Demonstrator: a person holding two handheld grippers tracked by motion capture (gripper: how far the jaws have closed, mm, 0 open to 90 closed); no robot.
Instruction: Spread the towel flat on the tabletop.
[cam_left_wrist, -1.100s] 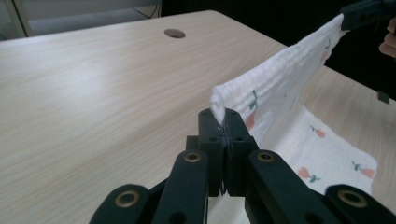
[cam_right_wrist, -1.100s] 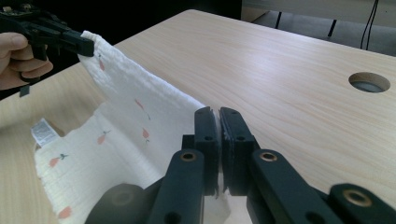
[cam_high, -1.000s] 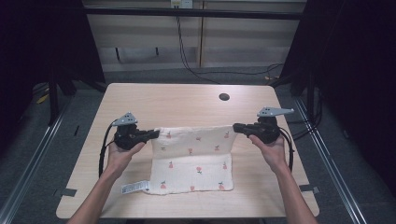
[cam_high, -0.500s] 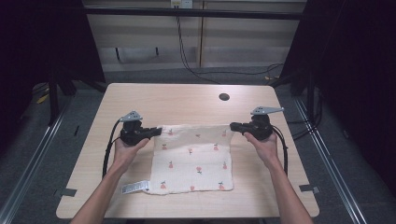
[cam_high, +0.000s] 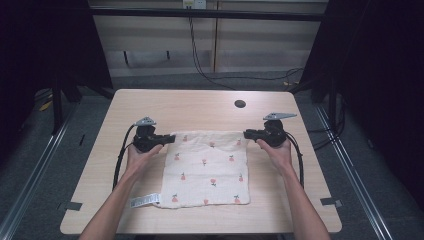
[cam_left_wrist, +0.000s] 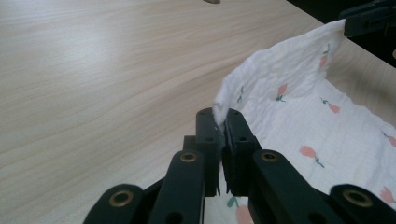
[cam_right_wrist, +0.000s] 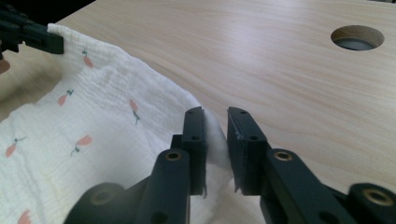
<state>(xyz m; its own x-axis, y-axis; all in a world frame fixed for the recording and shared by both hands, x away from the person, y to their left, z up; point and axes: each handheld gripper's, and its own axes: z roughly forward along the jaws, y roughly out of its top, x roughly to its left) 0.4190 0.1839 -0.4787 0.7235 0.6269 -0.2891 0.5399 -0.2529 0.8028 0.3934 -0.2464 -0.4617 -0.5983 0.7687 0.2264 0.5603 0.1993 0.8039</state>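
Cloth (cam_high: 207, 169) lying flat on table (cam_high: 150, 105), far edge running left–right between both claws, near edge with label (cam_high: 145, 201) toward person. Left gripper (cam_high: 169, 138) clenched on far-left corner (cam_left_wrist: 223, 108), corner pinched upright between pads in left gripper view. Far edge standing slightly off wood there, sloping down toward right. Right gripper (cam_high: 247, 133) at far-right corner (cam_right_wrist: 212, 128): jaws having just been opening, now parted, cloth corner sitting loose in gap, pads not pressing. Both hands equally near their corners; cloth body lying toward person from each claw. Cable hole (cam_high: 240, 104) well beyond far edge, clear of cloth.

Against a second ago: far edge then held raised and taut, cloth draped; now both grippers lower and nearer person, cloth spread flat. Judging release on left as next.
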